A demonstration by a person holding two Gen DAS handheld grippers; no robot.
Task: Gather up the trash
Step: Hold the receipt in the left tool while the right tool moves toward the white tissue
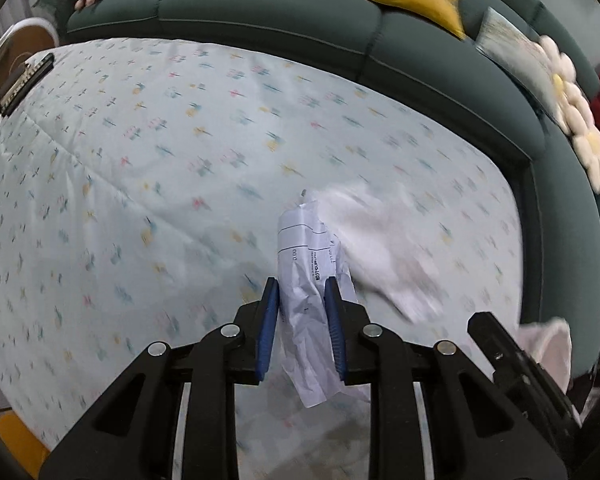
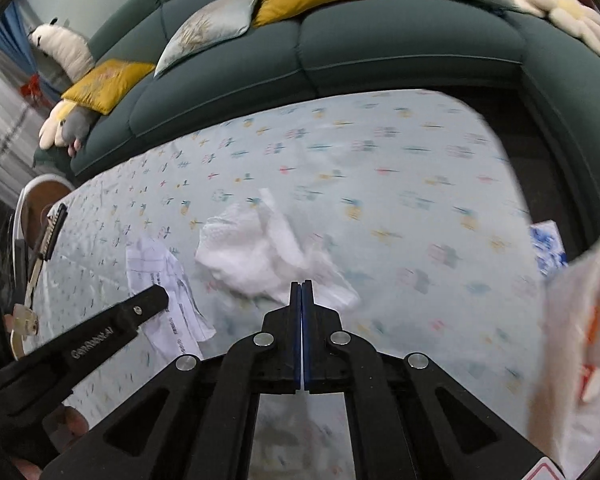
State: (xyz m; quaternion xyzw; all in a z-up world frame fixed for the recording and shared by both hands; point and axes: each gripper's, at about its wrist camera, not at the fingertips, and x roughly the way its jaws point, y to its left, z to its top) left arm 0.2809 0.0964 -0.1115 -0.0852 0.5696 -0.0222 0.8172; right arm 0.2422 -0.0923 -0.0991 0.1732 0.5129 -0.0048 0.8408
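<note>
Crumpled printed paper (image 1: 306, 280) sits pinched between the blue pads of the left claw (image 1: 302, 300), low in the centre of the left wrist view, with a loose tail hanging below the pads and the upper part sticking out ahead of them. The right claw (image 2: 301, 292), bottom centre of its own view, has its pads pressed together; whether anything thin is caught there I cannot tell. A pale plastic bag (image 2: 576, 344) fills the right edge of that view, close to this claw, though what holds it is not visible.

On the patterned tabletop (image 1: 140, 160), a wad of white tissue (image 2: 260, 252) lies in the middle of the right wrist view, just beyond the right claw's tips, not yet collected. A blue-and-white packet (image 2: 548, 244) sits toward the right edge.

Risks, as I judge them: the paper is held by a narrow band of creased sheet, so a quick swing toward the bag could let it slip or tear free. Both views are smeared at the right, which suggests fast motion. The bag's mouth looks limp; if it sags shut, the paper may land beside it. The hanging tail could also snag the tissue and drag it off the tabletop.
</note>
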